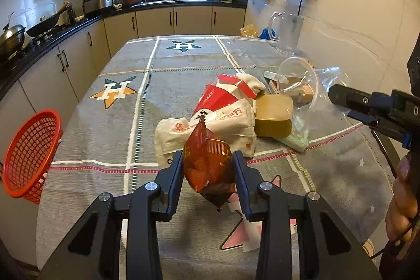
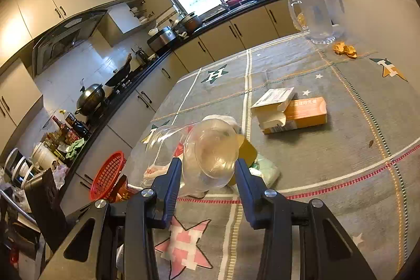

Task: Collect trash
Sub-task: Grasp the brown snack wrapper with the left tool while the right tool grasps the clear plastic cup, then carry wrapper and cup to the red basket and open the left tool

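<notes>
My left gripper point(image 1: 207, 162) is shut on a dark red snack wrapper point(image 1: 207, 164) and holds it above the table. Behind it lies a pile of trash: white paper bags point(image 1: 223, 127), a red and white bag point(image 1: 225, 93) and a tan tub point(image 1: 273, 114). My right gripper point(image 2: 208, 169) is shut on a clear plastic cup in a clear bag point(image 2: 210, 151), lifted off the table; that gripper shows at the right of the left wrist view point(image 1: 341, 99). A red mesh basket point(image 1: 29, 154) hangs off the table's left edge.
Orange and white cartons point(image 2: 291, 112) lie on the grey star-patterned tablecloth point(image 2: 341, 162). A clear jug point(image 2: 315, 17) and orange peel point(image 2: 344, 49) sit at the far right by the wall. Kitchen counters with pots run along the left and back.
</notes>
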`<state>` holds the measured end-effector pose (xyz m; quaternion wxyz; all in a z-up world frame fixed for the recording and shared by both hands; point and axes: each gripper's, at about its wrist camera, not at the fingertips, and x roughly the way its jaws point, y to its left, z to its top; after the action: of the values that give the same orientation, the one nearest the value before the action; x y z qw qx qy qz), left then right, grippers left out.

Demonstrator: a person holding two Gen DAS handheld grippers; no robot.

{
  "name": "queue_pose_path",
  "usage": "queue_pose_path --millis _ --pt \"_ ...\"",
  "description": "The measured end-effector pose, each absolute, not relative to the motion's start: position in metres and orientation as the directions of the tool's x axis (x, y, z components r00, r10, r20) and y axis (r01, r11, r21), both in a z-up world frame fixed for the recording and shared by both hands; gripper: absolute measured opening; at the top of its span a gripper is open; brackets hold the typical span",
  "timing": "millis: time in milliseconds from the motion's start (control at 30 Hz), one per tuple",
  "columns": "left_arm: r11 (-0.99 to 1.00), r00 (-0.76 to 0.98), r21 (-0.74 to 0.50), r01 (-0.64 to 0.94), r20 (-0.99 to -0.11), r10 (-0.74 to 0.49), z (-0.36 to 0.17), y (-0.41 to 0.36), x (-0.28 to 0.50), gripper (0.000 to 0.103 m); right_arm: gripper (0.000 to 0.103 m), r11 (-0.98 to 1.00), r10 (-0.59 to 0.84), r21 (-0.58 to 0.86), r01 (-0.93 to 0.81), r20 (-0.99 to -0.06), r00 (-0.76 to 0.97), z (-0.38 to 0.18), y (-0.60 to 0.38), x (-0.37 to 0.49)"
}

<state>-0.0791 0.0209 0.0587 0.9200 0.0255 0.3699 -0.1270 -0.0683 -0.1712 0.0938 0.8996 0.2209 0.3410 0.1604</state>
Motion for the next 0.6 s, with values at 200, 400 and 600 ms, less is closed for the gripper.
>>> queue_pose_path --millis 200,400,600 --pt "0.972 0.701 -0.031 0.231 -0.687 -0.189 0.059 0.026 -0.08 0.035 0.045 0.851 0.454 0.5 -0.159 -0.551 0.7 0.094 -0.159 -0.066" --pt "0.977 0.709 -0.021 0.211 -0.685 -0.168 0.058 0.032 -0.08 0.035 0.045 0.855 0.462 0.487 -0.177 -0.562 0.686 0.094 -0.148 -0.067" --pt "0.981 0.714 -0.016 0.195 -0.683 -0.153 0.058 0.039 -0.082 0.035 0.045 0.857 0.468 0.48 -0.187 -0.572 0.673 0.092 -0.139 -0.066"
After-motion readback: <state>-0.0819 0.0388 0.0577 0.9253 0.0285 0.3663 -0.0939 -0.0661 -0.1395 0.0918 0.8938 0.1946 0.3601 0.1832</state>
